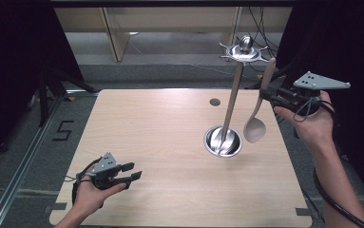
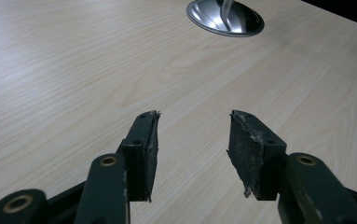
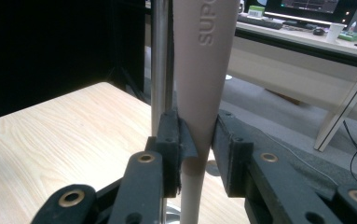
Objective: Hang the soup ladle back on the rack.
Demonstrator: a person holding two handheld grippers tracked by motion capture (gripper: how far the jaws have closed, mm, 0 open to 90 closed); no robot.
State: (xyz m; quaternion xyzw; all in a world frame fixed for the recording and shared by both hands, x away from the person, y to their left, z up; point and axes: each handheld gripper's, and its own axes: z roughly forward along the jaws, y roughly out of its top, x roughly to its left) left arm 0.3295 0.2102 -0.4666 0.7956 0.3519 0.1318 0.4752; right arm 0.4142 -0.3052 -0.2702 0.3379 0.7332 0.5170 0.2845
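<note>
Well, the right gripper [image 1: 267, 95] has its jaws clamped on the beige spoon [image 1: 257, 113], held in the air just beside the metal stand [image 1: 232, 102], not yet hung; the left gripper [image 1: 131, 172] rests apart-jawed, well short of the stand

Pale wooden table [image 1: 160, 128], round steel base [image 1: 223, 141] of a metal stand near the right edge, small dark hole [image 1: 215, 101] behind it.

A round-based metal utensil stand [image 1: 223, 141] sits at centre-right of the pale wooden table [image 1: 170, 142]. Right of its pole, a beige plastic spoon [image 1: 255, 124] hangs. A small round hole [image 1: 215, 101] lies behind the base.
</note>
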